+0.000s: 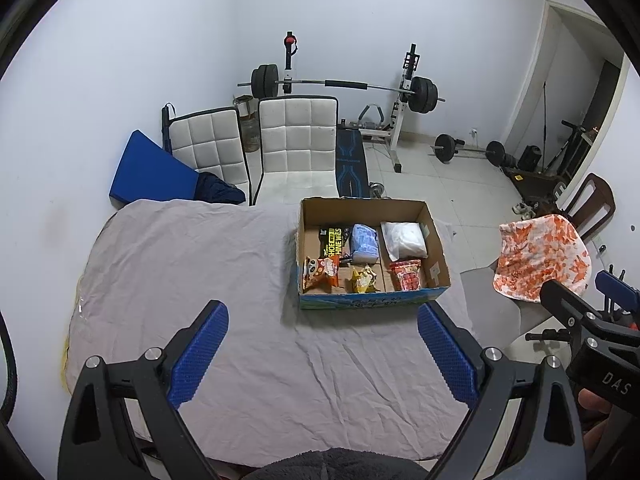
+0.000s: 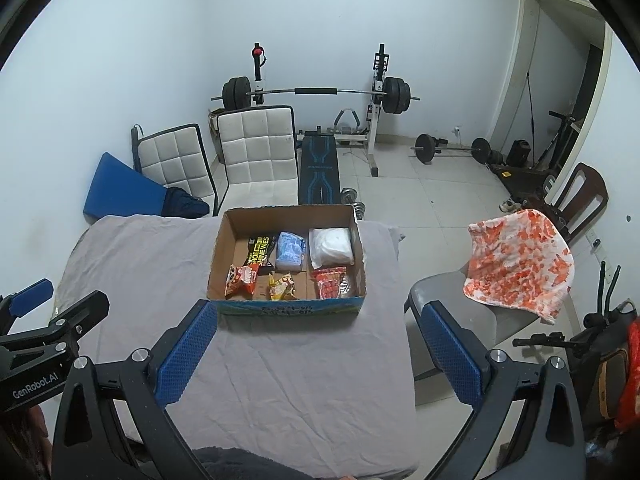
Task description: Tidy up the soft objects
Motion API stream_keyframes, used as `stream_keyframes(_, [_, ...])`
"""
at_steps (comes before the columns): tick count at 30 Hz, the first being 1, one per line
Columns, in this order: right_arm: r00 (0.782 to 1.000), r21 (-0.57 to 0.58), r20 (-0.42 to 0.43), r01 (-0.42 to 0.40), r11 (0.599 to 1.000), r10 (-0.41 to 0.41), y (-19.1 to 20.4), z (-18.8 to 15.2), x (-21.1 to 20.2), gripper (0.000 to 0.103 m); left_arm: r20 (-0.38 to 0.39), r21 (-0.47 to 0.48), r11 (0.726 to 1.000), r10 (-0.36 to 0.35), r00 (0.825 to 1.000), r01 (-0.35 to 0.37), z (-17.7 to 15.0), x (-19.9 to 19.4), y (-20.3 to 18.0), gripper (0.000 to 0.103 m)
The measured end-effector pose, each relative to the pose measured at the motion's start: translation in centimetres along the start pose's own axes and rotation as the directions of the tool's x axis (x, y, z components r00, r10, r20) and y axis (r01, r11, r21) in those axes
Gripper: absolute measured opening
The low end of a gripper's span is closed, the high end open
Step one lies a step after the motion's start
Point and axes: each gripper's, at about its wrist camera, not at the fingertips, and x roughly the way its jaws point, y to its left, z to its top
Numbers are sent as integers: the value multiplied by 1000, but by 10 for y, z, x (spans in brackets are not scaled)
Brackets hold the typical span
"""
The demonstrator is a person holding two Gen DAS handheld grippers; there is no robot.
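Note:
An open cardboard box [image 1: 436,256] [image 2: 218,256] stands on a grey-sheeted table [image 1: 200,260] [image 2: 140,256]. In it lie soft packets: an orange snack bag [image 1: 320,274] [image 2: 241,280], a yellow bag [image 1: 363,279] [image 2: 282,286], a red packet [image 1: 406,275] [image 2: 329,282], a black packet [image 1: 332,240] [image 2: 259,250], a blue pack [image 1: 365,243] [image 2: 291,251] and a white bag [image 1: 404,239] [image 2: 331,246]. My left gripper [image 1: 322,324] is open and empty, short of the box. My right gripper [image 2: 320,318] is open and empty too.
An orange-and-white towel [image 1: 544,258] [image 2: 520,262] hangs over a grey chair [image 2: 448,300] to the right. Two white padded chairs [image 1: 296,144] [image 2: 256,148], a blue mat [image 1: 148,168] and a barbell rack [image 1: 344,86] stand behind the table.

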Motion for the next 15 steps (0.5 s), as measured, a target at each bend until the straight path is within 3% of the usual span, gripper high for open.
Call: stream_keyframes(15, [1000,0,0,0,1000,0,-2,-1,0,103,5,2,1000,4,1000,-4,0,-1,-11,100])
